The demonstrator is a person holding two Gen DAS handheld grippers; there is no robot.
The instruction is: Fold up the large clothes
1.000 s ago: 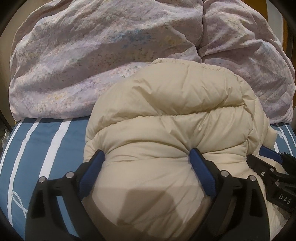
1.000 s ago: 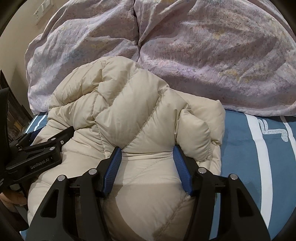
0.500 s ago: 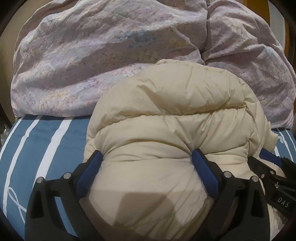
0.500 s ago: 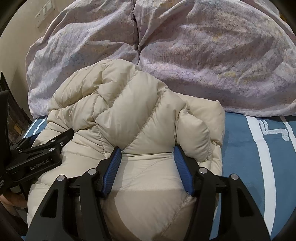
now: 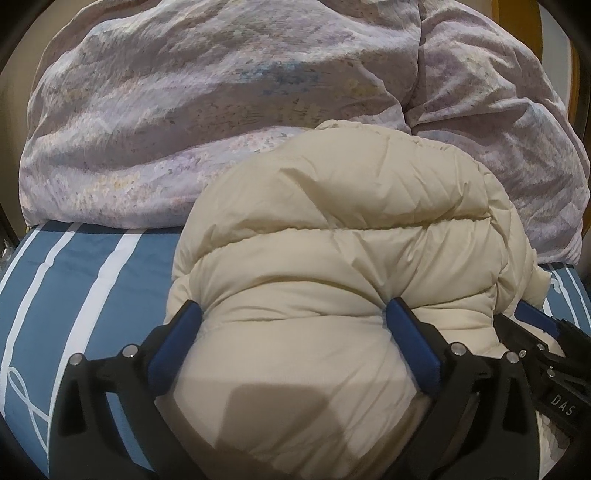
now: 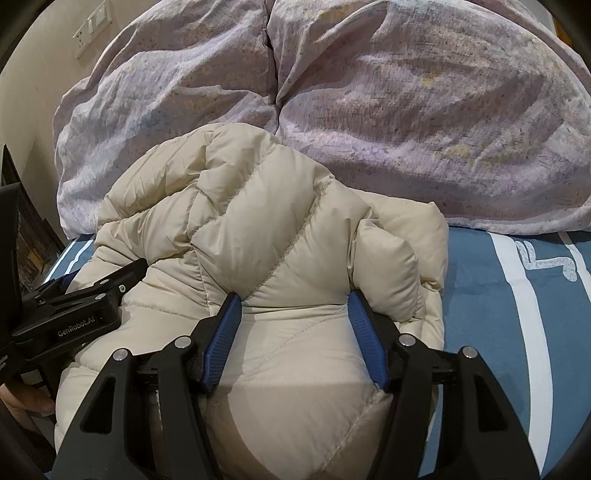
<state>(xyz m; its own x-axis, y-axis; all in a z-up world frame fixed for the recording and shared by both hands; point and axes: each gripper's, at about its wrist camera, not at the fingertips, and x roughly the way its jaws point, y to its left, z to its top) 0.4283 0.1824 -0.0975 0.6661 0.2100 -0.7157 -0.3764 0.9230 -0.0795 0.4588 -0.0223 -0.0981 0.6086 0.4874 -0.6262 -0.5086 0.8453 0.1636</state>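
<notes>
A cream puffy down jacket (image 5: 332, 229) lies bunched in a rolled heap on the blue striped bed sheet (image 5: 92, 273); it also shows in the right wrist view (image 6: 258, 236). My left gripper (image 5: 293, 314) is closed around a thick fold of the jacket, the blue pads pressing into it on both sides. My right gripper (image 6: 293, 301) squeezes another fold of the same jacket. The right gripper shows at the left wrist view's right edge (image 5: 535, 325). The left gripper shows at the right wrist view's left edge (image 6: 96, 291).
A large lilac floral duvet (image 5: 221, 110) is piled behind the jacket, against it; it also fills the back of the right wrist view (image 6: 406, 110). Blue sheet with white stripes (image 6: 517, 295) lies to the right. A wall with a switch plate (image 6: 92, 26) stands at far left.
Both grippers have crept slightly forward toward the duvet with the jacket still held. The jacket's shape has barely changed.
</notes>
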